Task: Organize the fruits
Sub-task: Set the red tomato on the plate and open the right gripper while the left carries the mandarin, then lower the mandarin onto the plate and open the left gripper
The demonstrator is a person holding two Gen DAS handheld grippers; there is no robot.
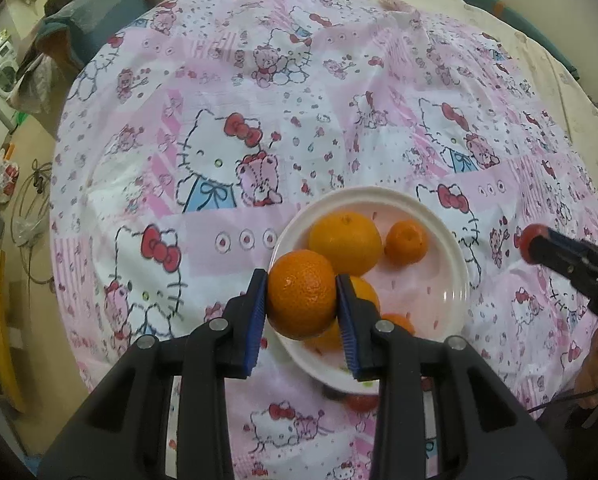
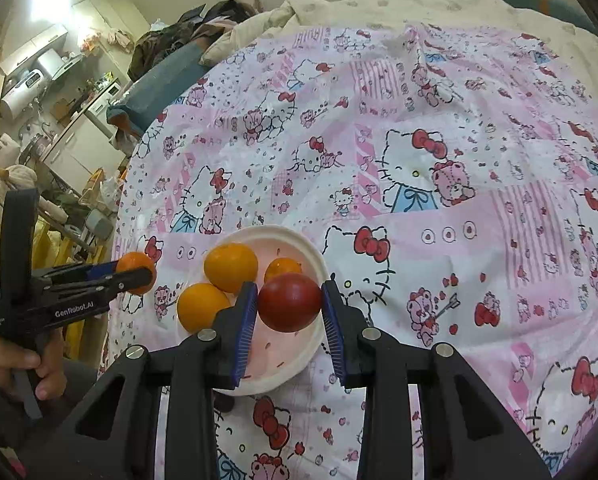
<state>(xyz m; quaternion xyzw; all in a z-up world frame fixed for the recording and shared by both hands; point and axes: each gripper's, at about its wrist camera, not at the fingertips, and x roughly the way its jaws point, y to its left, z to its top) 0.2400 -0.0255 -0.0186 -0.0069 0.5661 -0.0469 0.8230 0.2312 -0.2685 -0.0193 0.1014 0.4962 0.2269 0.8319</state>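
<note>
The left tool [image 1: 301,294] holds a round orange mandarin with dimpled peel [image 1: 301,294] between its blue ribbed pads. The fruit hangs over the left rim of the round white shallow plate [image 1: 457,280]; the plate's bare floor lies ahead and to the right of this tool. A release here risks the fruit falling on the rim, so the tool probably needs to go further right first.

The right tool [image 2: 289,308] is clamped on a round dark-red smooth fruit [image 2: 289,307], possibly a plum or tomato. It hangs directly above the plate's open right half [image 2: 315,258], so the right tool is the nearer to a clear drop spot.

Count on the plate, seen from the right wrist:
- large orange citrus fruits: two [image 2: 231,266] [image 2: 201,306]
- small orange mandarin: one [image 2: 283,268]

Count in the tools: one orange mandarin, one red fruit.

The plate rests on a pink-and-white cartoon-cat printed cloth [image 2: 459,160], which covers the worktop.
</note>
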